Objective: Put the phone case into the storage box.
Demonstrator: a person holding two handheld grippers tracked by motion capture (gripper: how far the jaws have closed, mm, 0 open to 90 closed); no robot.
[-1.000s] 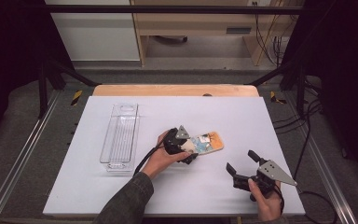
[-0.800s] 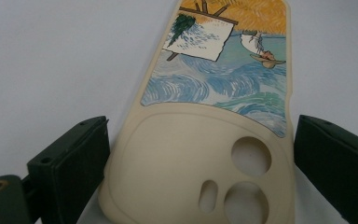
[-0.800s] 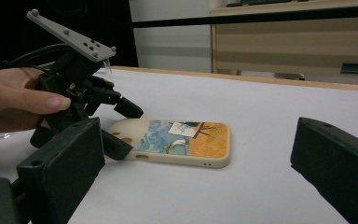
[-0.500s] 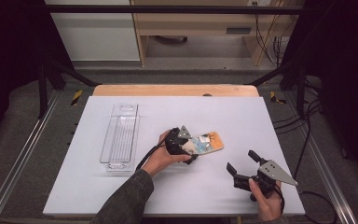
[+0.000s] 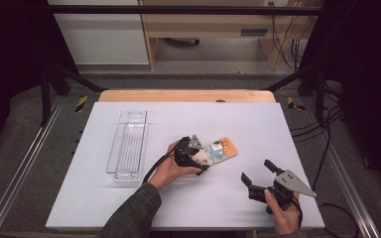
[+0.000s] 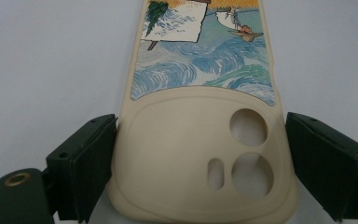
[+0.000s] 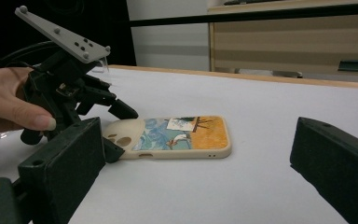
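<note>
Mid-desk (image 5: 129,208), slightly toward the near edge: almost nothing has moved over the last second. Clear tray (image 5: 127,145) sits unchanged toward the left edge, long side running front to back. Phone case (image 5: 219,149) lies flat, printed side up, where it was, camera-cutout end toward the left gripper (image 6: 200,154). That gripper has stayed put; its fingers (image 6: 86,165) straddle the cutout end, left pad touching or just shy of the case edge, right pad with a visible gap, so open, not clamped yet. Right gripper (image 5: 259,177) holds near the front-right corner, well apart from the case, fingers (image 7: 63,165) spread wide, idle. Read: aligned for the grasp, squeeze is what's left; tray looks like the likely drop spot.
</note>
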